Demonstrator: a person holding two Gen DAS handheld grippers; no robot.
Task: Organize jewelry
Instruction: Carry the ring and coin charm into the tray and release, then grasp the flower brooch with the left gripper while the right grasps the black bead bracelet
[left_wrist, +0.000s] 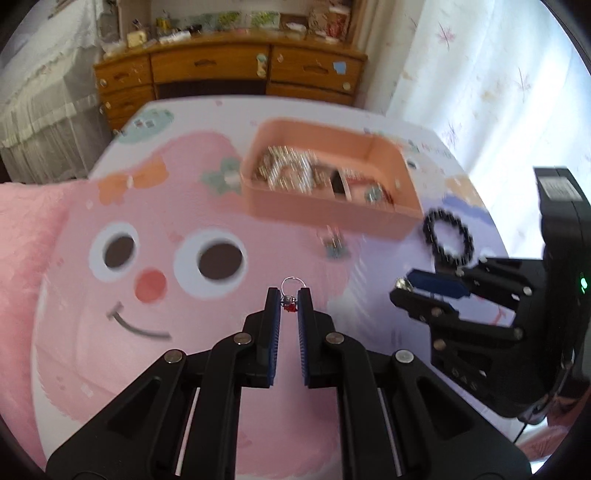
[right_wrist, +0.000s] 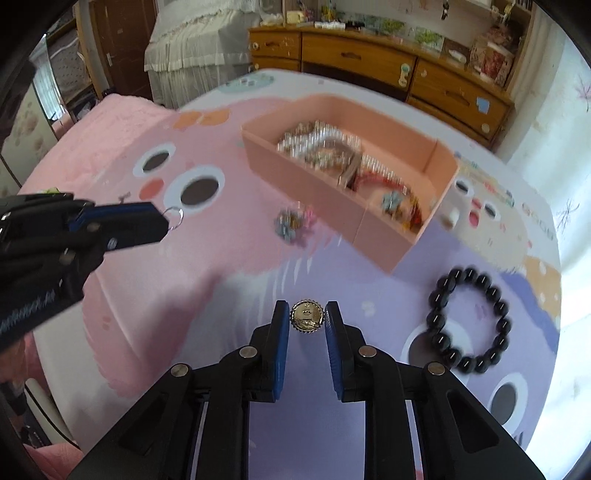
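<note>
Pink box (right_wrist: 384, 218) is sitting at twelve o'clock beyond both grippers. Left gripper (left_wrist: 289, 305) is pinching a ring (left_wrist: 293, 286), lifted clear. Right gripper (right_wrist: 306, 319) is pinching a gold brooch (right_wrist: 307, 316), nearer the box.

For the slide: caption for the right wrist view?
Right tongs pinch a gold brooch beside a black bracelet; pink box behind.

Wooden dresser (left_wrist: 229, 70), floral curtain (left_wrist: 480, 74)
</note>
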